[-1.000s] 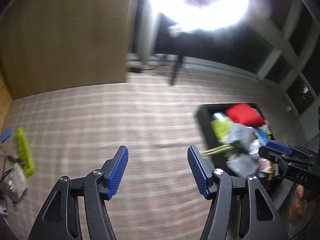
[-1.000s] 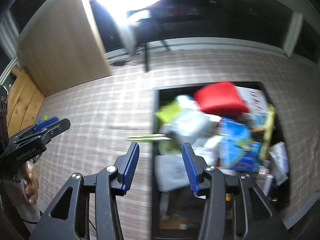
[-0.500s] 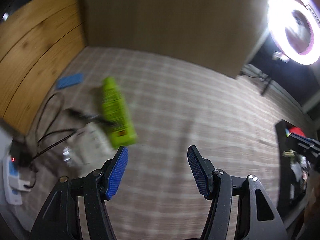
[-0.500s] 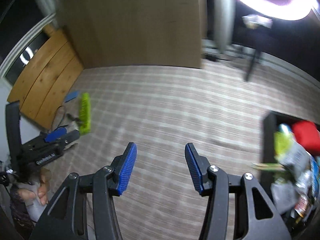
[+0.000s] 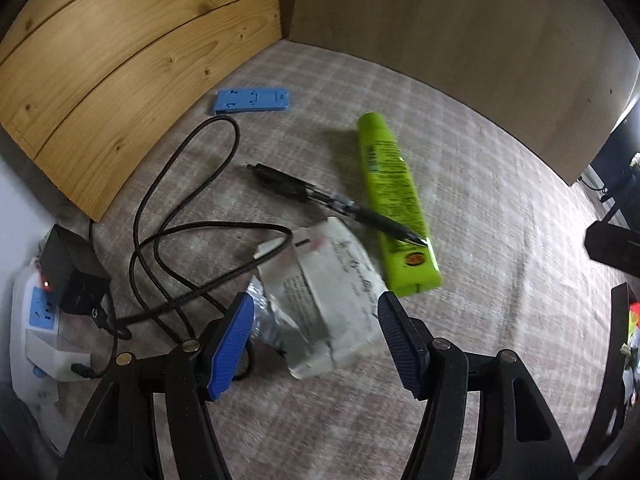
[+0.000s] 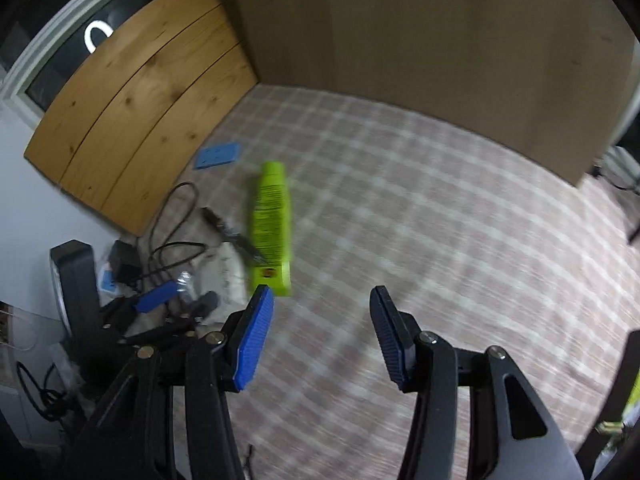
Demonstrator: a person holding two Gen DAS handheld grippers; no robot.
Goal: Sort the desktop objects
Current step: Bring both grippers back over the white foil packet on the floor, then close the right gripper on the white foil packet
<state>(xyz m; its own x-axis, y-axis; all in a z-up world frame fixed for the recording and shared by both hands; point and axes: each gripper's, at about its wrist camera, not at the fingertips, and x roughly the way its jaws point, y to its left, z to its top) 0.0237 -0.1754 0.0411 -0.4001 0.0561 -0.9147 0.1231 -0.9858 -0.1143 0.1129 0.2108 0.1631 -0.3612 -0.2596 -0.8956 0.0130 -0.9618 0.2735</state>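
Your left gripper (image 5: 316,338) hangs with its jaws apart and empty, just above a crumpled white packet (image 5: 332,300) on the checked counter (image 5: 500,208). At 1 o'clock from the packet lies a lime-green tube (image 5: 394,200), its flat end nearest you. A black pen (image 5: 332,200) lies across the tube's lower half, touching it. A black cable (image 5: 188,216) loops at 10 o'clock, running to a power strip (image 5: 36,320). A blue flat piece (image 5: 252,101) sits at 11 o'clock, well apart. Your right gripper (image 6: 322,336) has its jaws apart too, holding nothing, with the tube (image 6: 272,228) at its 11 o'clock.
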